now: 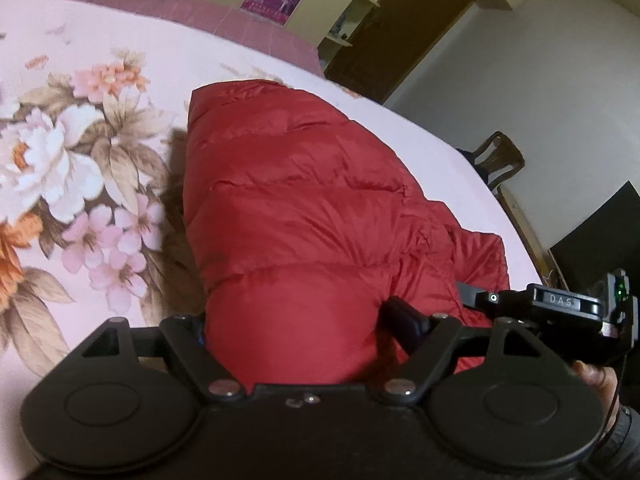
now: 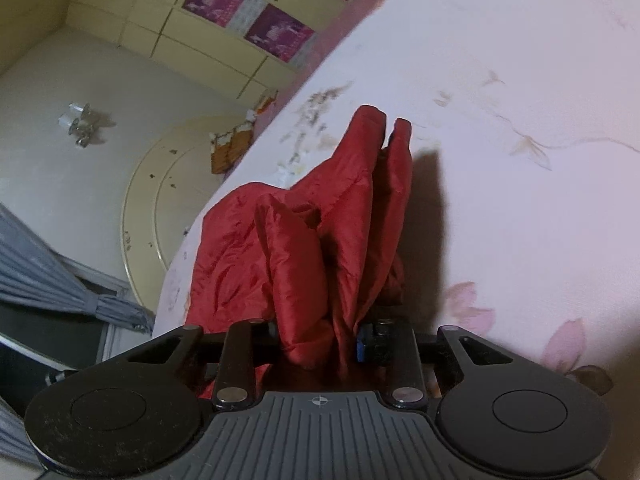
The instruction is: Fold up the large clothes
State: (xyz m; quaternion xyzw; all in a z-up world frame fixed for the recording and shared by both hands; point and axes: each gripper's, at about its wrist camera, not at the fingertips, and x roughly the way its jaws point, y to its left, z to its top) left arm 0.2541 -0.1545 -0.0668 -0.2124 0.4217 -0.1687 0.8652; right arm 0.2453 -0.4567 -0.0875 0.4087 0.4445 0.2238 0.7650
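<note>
Bulging between my left gripper's [image 1: 292, 328] spread jaws is the red puffer jacket [image 1: 296, 208] — glossy, quilted in fat horizontal tubes, lying on the pink floral bedsheet [image 1: 80, 160]; its padding hides my fingertips, so pad contact I cannot tell. My right gripper [image 2: 320, 336] has narrowed onto a bunched fold of it. Beyond: yellow cabinets [image 2: 160, 40], a wooden chair [image 1: 500, 156] — half cut off.

Bright red quilted down jacket [image 1: 304, 216] on a pale pink bedsheet [image 1: 132, 60] printed with white, pink and orange flowers; magenta posters [image 2: 280, 32] on cream cabinet doors [image 2: 152, 28]
</note>
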